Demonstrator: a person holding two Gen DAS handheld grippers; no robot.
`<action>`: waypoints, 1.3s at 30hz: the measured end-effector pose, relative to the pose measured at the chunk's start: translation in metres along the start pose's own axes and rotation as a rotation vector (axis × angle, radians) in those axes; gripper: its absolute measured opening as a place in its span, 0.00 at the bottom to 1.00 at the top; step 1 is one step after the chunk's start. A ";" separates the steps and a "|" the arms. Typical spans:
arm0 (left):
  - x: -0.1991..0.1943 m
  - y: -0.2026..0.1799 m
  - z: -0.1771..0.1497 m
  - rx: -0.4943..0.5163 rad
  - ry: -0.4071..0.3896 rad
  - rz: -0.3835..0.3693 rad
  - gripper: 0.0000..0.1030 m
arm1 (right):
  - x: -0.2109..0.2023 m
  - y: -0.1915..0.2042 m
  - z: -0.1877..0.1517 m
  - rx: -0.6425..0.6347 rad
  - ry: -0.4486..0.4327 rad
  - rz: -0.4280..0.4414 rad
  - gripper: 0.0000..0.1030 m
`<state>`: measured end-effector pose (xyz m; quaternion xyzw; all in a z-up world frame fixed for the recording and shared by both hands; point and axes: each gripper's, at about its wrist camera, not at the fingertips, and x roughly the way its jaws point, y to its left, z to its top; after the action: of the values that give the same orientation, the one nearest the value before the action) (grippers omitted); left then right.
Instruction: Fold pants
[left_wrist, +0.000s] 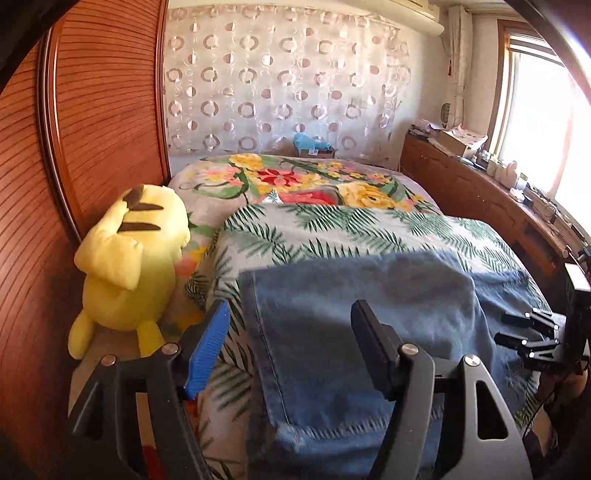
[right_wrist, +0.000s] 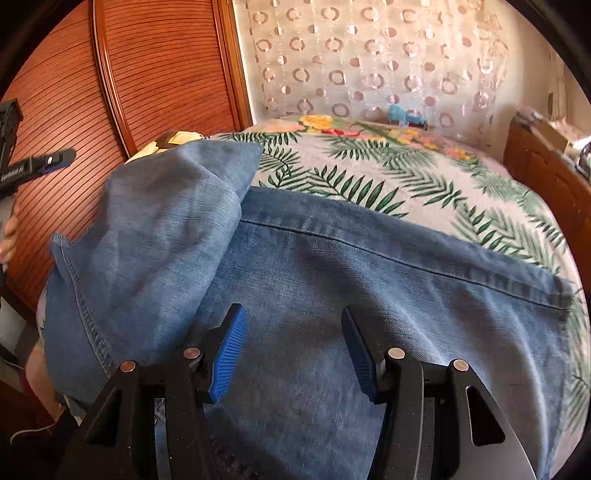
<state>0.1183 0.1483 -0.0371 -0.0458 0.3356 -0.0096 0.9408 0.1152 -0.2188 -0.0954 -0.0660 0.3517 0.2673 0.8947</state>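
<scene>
On the palm-leaf blanket (left_wrist: 332, 229) the blue jeans (right_wrist: 332, 295) lie partly folded, with the left gripper (left_wrist: 291, 347) and right gripper (right_wrist: 291, 354) both spread apart, grasping nothing.

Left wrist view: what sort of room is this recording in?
Most likely a home bedroom: jeans lie on a bed with floral and palm-print covers, a yellow plush toy sits beside a wooden wardrobe.
</scene>
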 end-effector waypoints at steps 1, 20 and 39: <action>-0.001 -0.002 -0.008 -0.003 0.004 -0.003 0.67 | -0.004 0.003 -0.001 -0.010 -0.008 0.019 0.54; -0.003 -0.014 -0.075 -0.058 0.064 0.003 0.67 | -0.012 0.058 -0.024 -0.134 0.078 0.216 0.38; -0.021 -0.022 -0.076 -0.072 0.019 -0.009 0.68 | -0.036 0.054 -0.025 -0.151 0.067 0.258 0.04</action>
<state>0.0538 0.1209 -0.0802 -0.0810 0.3444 -0.0021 0.9353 0.0508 -0.1963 -0.0863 -0.0962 0.3660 0.4034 0.8331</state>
